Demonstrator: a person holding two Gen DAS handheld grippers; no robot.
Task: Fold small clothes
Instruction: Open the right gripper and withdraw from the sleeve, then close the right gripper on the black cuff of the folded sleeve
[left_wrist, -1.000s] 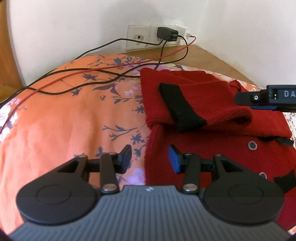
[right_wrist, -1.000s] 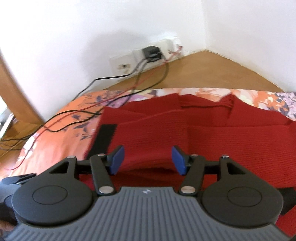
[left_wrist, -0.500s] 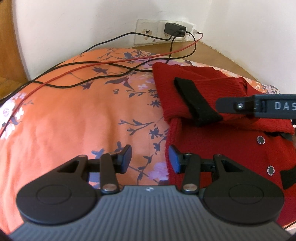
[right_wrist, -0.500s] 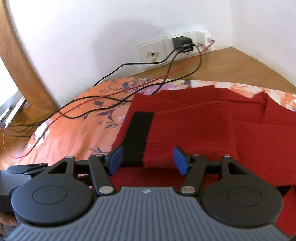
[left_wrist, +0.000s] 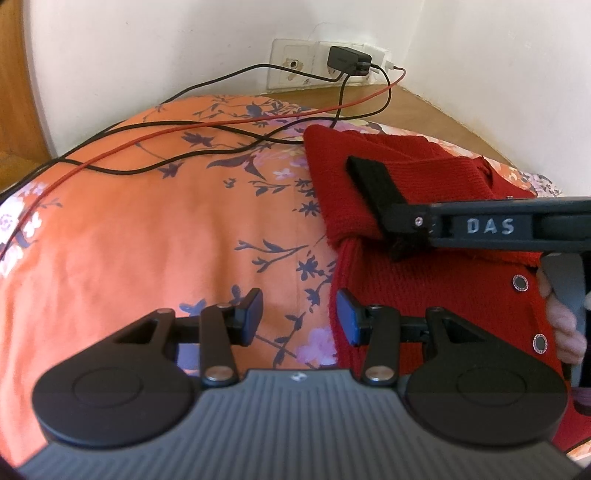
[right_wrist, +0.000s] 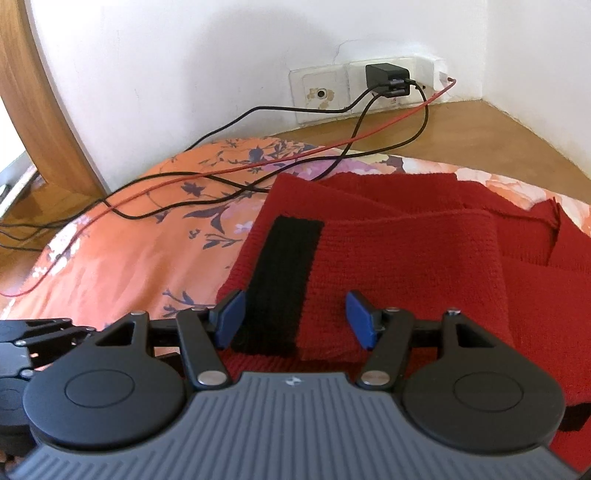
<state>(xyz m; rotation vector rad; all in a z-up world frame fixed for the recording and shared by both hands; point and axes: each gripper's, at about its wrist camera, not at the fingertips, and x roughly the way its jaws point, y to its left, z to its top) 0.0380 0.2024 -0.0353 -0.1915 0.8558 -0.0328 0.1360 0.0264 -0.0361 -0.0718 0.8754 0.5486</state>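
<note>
1. While its two blue-padded fingers stand wide apart, the left gripper (left_wrist: 300, 316) grips nothing; it hovers over the near left edge of the red sweater (left_wrist: 424, 295), one pad above the orange floral cover (left_wrist: 147, 240), the other above the knit.
2. Equally spread and empty, the right gripper (right_wrist: 295, 319) hangs just over the folded sleeve (right_wrist: 388, 258), whose black cuff (right_wrist: 284, 280) lies between its pads; whether a pad touches the cloth cannot be told.
3. One sweater lies on the cover's right side, its sleeve folded across the body.
4. Two round buttons (left_wrist: 521, 283) show at the right of the left wrist view, beside a hand (left_wrist: 565, 325) on the right gripper's handle.
5. Far off, one black charger (right_wrist: 388, 79) sits in the wall sockets (right_wrist: 321, 92).
6. Two black cables (right_wrist: 229, 192) and one red cable (right_wrist: 258, 166) trail over the cover.
</note>
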